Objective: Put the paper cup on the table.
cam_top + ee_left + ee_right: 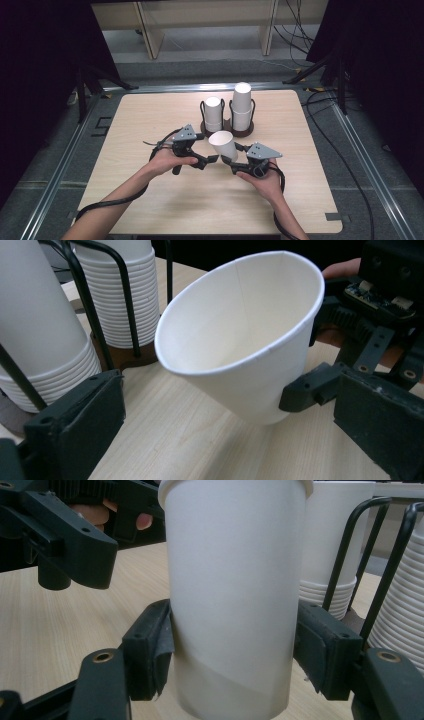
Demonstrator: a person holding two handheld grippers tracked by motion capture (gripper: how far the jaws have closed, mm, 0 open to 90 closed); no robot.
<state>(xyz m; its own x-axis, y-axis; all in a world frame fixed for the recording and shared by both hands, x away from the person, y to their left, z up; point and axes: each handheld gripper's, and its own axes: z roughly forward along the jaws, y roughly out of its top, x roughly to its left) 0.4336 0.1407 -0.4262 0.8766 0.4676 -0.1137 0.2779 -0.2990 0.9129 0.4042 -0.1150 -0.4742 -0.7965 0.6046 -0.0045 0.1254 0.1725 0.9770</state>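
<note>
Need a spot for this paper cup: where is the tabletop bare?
Bare wood lies left of the left gripper, right of the right gripper, and along the near edge. It is crowded mid-table, around the held paper cup and the cup stacks' holder.

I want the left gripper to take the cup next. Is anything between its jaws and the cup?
Nothing visible. The paper cup hangs tilted in the right gripper, its open mouth facing the left gripper, whose jaws stand apart. The cup stacks stand off to one side.
</note>
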